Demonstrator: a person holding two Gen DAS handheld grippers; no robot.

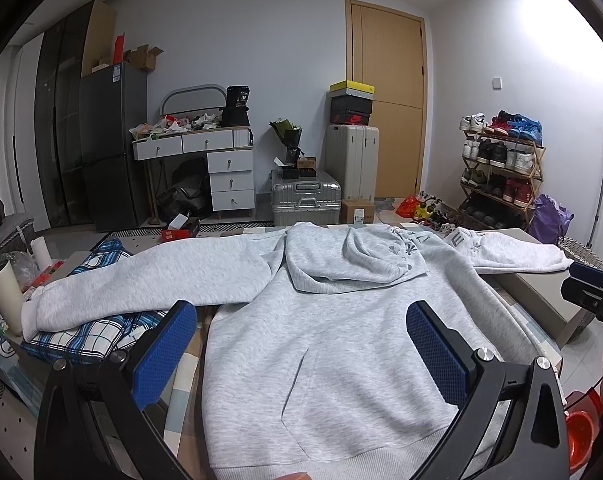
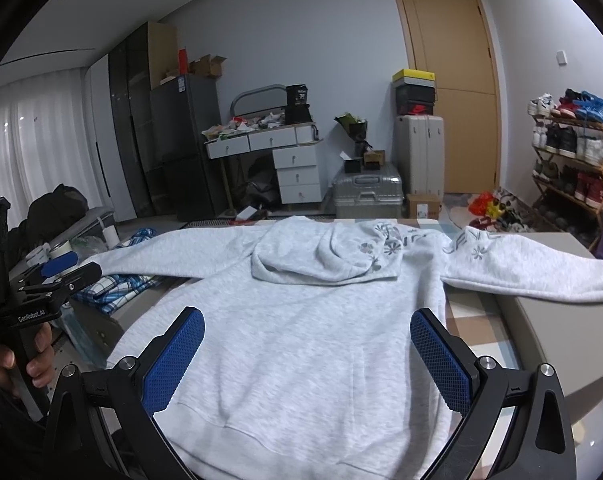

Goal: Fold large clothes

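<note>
A grey hoodie (image 1: 333,344) lies spread flat on the bench (image 2: 557,344), front side up with the pouch pocket showing and the hem toward the person. Its hood (image 1: 341,256) is folded down over the chest. Both sleeves stretch straight out to the sides: one lies across a blue plaid cloth (image 1: 97,336), the other, with a grey flower print near the shoulder, reaches over the pale far end of the bench.

The left gripper (image 1: 301,344) hovers over the lower part of the hoodie, its 2 blue fingers (image 1: 169,352) spread wide and holding nothing. The right gripper (image 2: 307,354) hangs over the same area from a little further right, its fingers (image 2: 441,360) also wide apart and empty. In the right view a hand (image 2: 21,356) grips the handle of the left gripper at the frame's edge.

A white tumbler (image 1: 3,300) stands just beside the plaid cloth. Behind the bench are a drawer desk (image 1: 217,168), 2 suitcases (image 1: 305,200), a wooden door (image 1: 389,96) and a shoe rack (image 1: 501,168).
</note>
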